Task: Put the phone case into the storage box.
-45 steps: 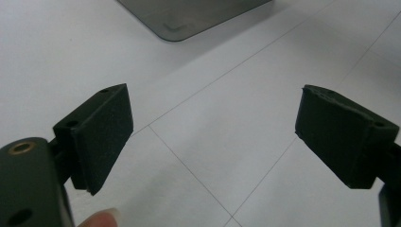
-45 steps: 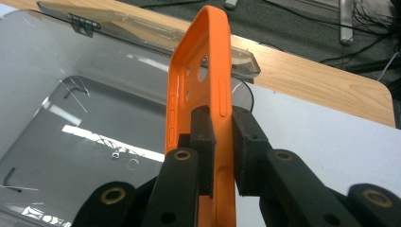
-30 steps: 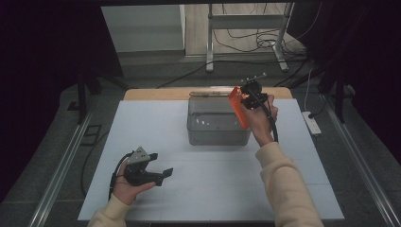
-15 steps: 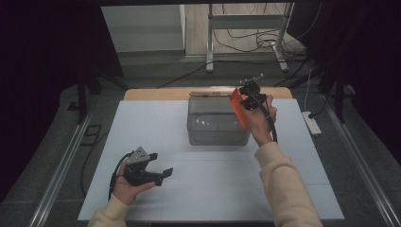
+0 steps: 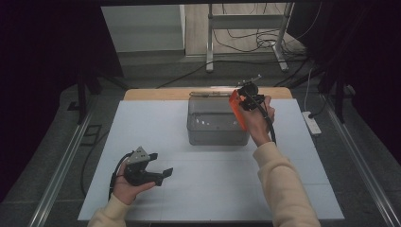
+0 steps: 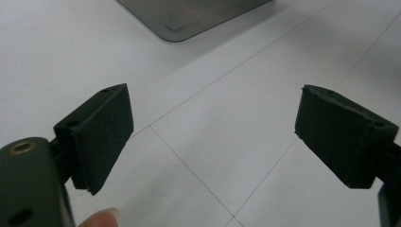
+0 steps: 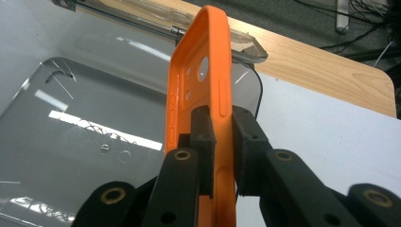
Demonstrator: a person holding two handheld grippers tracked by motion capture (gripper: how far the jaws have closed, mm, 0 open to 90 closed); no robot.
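The orange phone case (image 7: 208, 94) was held up on edge, pinched hard between the two jaws of the right tongs (image 7: 222, 142), which were closed down on its lower side wall. The camera cut-outs were turned toward the clear plastic box (image 5: 217, 124), and the case was carried just above that box's right end, at its rim. In the high view the case (image 5: 236, 108) was seen as a slanted orange strip at the box's far right corner, with the right tongs (image 5: 247, 94) gripped in a hand above it.

The box's lid (image 7: 156, 26) was thrown back on the far side of the box, toward the wooden edge of the desk (image 5: 156, 93).

Well apart from the box, off its near left corner, the left tongs (image 5: 158, 169) were held low over the white desk surface. Their jaws were spread wide with nothing between them; the pads (image 6: 101, 137) were seen bare, with a corner of the box (image 6: 189, 19) beyond.
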